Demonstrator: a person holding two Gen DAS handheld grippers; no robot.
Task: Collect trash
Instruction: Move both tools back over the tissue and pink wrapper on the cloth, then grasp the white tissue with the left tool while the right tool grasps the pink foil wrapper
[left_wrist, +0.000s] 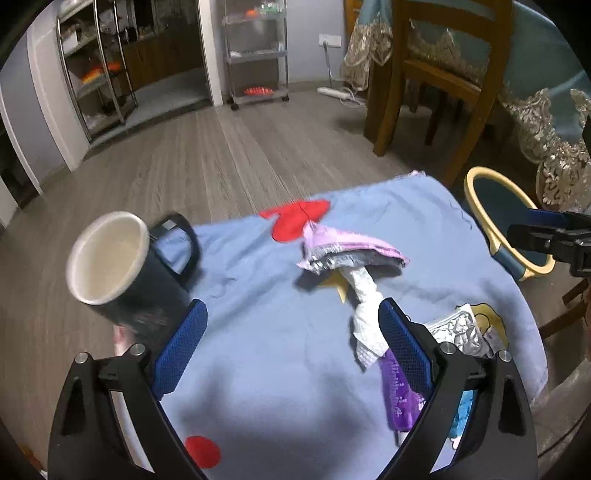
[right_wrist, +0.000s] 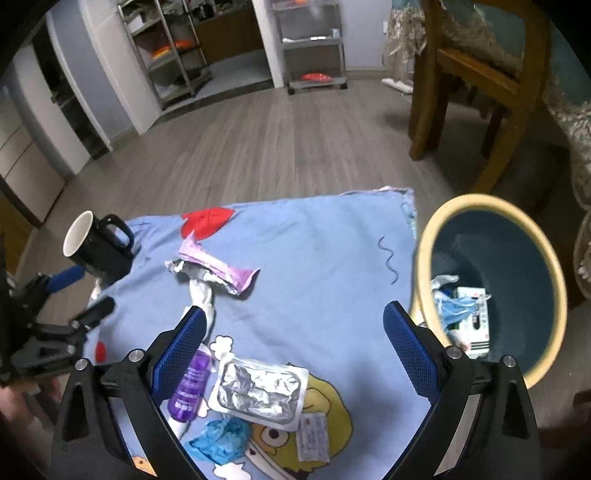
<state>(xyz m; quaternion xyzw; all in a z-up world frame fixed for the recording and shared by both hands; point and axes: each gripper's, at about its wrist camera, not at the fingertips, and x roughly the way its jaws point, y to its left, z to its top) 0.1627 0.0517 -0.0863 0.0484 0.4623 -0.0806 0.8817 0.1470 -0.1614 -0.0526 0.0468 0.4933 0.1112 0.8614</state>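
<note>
Trash lies on a blue cartoon cloth: a pink wrapper over a twisted white tissue, a purple tube, a foil blister pack, a crumpled blue glove and a small sachet. A yellow-rimmed bin with trash inside stands to the right of the cloth. My right gripper is open and empty above the cloth. My left gripper is open and empty; the tissue and tube lie by its right finger.
A black mug with a white inside sits at the cloth's left edge. A wooden chair and a draped table stand behind the bin. Metal shelves line the far wall across the wood floor.
</note>
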